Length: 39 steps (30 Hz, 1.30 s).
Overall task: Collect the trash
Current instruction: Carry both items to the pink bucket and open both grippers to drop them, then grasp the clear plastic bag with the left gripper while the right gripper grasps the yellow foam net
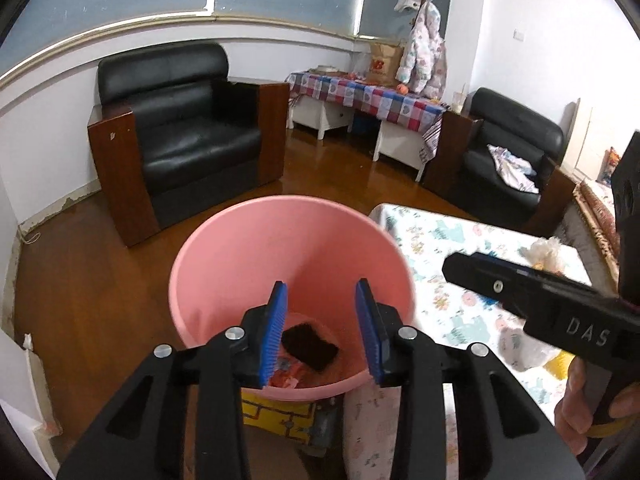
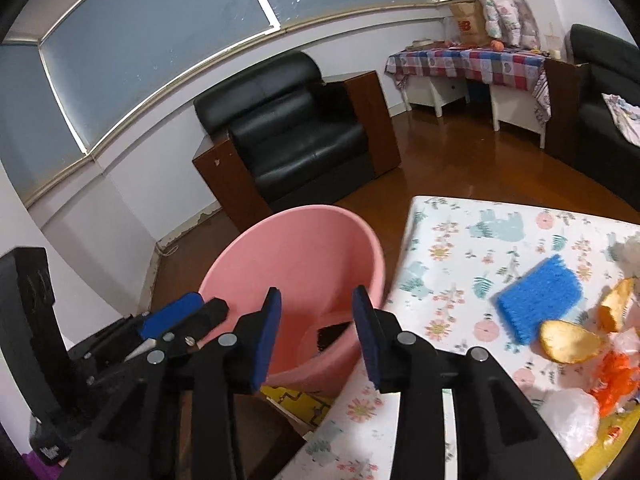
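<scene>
left wrist view: left gripper [image 1: 322, 328] hangs with jaws apart and empty over the pink basin [image 1: 240, 248], dark scrap [image 1: 310, 346] below; right gripper [image 2: 316, 334] likewise apart, blue sponge [image 2: 538, 302] to its right.

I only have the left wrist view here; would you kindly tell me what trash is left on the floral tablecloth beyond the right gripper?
Observer: A blue rectangular sponge lies flat on the floral tablecloth, apart from the other scraps.
Operator: Thank you. Is anything else near it?
Observer: Two pieces of orange peel lie beside it, toward the cloth's right side.
Operator: Is the right gripper carrying anything?
Observer: No, the right gripper is open and empty above the round pink plastic basin.
</scene>
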Available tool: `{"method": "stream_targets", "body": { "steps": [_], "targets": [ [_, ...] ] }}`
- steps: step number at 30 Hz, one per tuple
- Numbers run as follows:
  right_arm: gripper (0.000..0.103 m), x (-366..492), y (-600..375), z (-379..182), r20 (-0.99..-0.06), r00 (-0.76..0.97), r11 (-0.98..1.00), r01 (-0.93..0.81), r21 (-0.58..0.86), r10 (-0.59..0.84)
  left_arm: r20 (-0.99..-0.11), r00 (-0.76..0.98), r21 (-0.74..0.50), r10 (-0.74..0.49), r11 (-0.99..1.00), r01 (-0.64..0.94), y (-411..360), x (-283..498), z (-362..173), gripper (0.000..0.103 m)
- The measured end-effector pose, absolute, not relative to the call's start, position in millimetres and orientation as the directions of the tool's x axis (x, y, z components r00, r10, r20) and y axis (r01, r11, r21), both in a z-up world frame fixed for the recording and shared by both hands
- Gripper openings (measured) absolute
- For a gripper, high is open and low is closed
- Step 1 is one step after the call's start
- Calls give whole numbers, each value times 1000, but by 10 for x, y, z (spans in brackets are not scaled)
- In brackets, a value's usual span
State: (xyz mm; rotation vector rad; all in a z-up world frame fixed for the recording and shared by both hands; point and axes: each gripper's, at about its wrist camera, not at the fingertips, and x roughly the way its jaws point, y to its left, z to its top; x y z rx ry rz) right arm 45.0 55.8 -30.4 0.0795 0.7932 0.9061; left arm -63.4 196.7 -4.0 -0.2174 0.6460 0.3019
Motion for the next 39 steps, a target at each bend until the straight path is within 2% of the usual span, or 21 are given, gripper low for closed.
{"method": "stream_targets", "body": {
  "steps": [9, 15, 21, 27, 32, 39],
  "targets": [
    [37, 396, -147, -305, -582, 464, 718, -608, 339, 668, -592, 799, -117, 106, 970, -215, 1449, -572, 63, 36],
    [36, 334, -947, -312, -567, 580, 805, -502, 317, 585, -600, 800, -141, -25, 987, -76, 1016, -468, 48, 36],
    [36, 271, -1633, -439, -595, 643, 876, -368, 312, 482, -640, 759, -144, -121, 989, 36, 666, -315, -38, 36],
    [36, 193, -2041, -667, -634, 637, 898, -286, 335, 439, -692, 685, -220, -230, 970, 104, 453, -112, -181, 36],
    [36, 207, -2033, -746, -654, 619, 900, -268, 344, 434, -734, 628, -226, -258, 965, 131, 283, 0, -341, 36],
    [46, 248, -2011, -813, -673, 596, 898, -250, 363, 438, -758, 601, -194, -253, 967, 163, 75, 170, -477, 36]
  ]
}}
